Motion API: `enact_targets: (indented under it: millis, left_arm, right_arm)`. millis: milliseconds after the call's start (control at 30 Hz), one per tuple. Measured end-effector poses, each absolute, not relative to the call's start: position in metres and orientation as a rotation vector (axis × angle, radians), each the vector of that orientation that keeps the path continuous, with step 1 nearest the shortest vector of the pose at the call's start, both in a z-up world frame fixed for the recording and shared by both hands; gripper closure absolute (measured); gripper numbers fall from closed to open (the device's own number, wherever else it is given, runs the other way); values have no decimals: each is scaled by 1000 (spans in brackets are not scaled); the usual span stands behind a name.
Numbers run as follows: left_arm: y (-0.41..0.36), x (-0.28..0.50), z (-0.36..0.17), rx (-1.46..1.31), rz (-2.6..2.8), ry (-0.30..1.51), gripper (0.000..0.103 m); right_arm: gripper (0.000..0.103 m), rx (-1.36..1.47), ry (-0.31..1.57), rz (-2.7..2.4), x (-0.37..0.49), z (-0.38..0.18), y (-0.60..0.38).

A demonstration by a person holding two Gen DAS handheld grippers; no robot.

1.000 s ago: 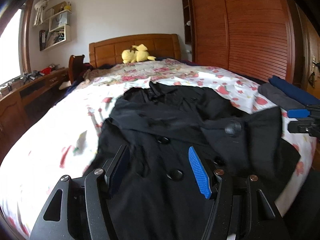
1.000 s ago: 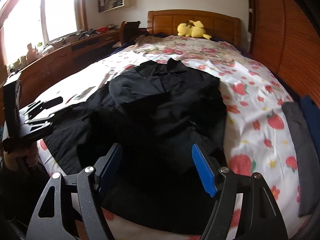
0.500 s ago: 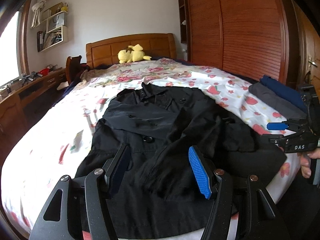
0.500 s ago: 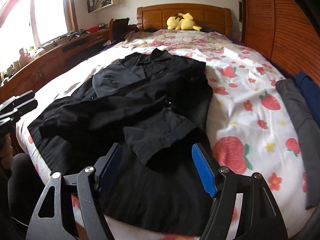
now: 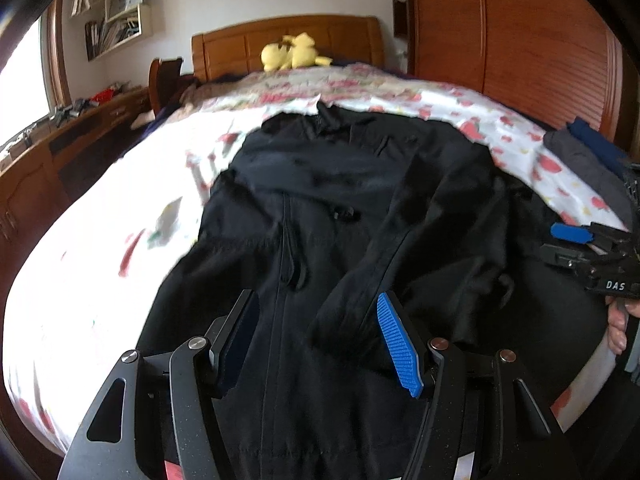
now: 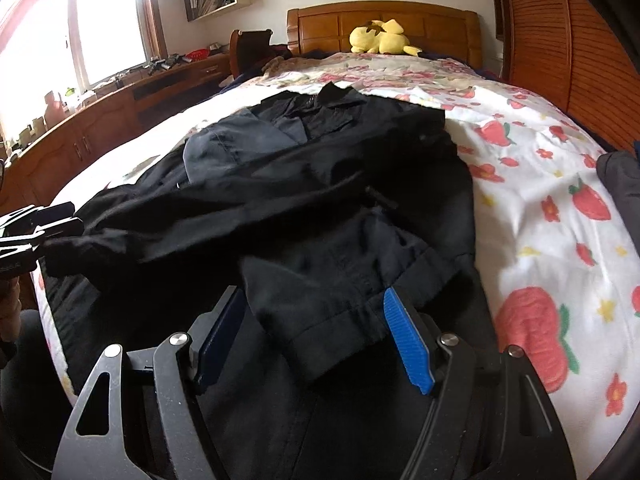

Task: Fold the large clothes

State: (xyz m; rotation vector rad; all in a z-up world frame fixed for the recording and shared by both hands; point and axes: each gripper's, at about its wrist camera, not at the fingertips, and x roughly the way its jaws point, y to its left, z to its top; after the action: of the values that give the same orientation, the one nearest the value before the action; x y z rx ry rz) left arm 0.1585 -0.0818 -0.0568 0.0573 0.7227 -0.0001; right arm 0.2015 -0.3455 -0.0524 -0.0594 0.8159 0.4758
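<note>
The black coat (image 5: 320, 208) lies spread along the flowered bed (image 5: 100, 248), collar toward the headboard (image 6: 384, 28), both sleeves already thrown across its front and its hem running down over the near edge. The left gripper (image 5: 316, 344) and right gripper (image 6: 316, 340) both hover over the lower part with fingers spread and nothing pinched. The right sleeve's cuff (image 6: 332, 312) sits loosely on top, so I'd expect a careless grab at the hem to catch only one layer and drag that sleeve out of place, or the heavy hem to slide off the bed. There is open sheet on the window side; on the wardrobe side a folded pile (image 5: 588, 164) crowds the edge, leaving less room to swing.
</note>
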Motion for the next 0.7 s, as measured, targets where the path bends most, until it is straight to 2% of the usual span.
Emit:
enact_targets:
  millis: [367,433,500,567,600,700]
  left_arm:
    - [-95,171,-74,36,-8,788,40]
    - [-91,170,-75,3,-37,794,53]
    - [-90,171,-75,-15,-71,804,77]
    - [-90,172,-71,-2,-83,810,88]
    - [-90,171,-68,1,-89,809,94]
    - [-80,167,-49,-4,-76,756,96]
  right_arm:
    - [30,-50,810,500,200,-52,-347]
    - [30,-49,811,493,201,-52,-347]
    - [30,-52,808,486,201,-51,-347]
    - [30,-57,802,482,200,-51,-346]
    - [30,-59,800,481,199,-51,-346]
    - [30,-56,799,479,199,-52,-348]
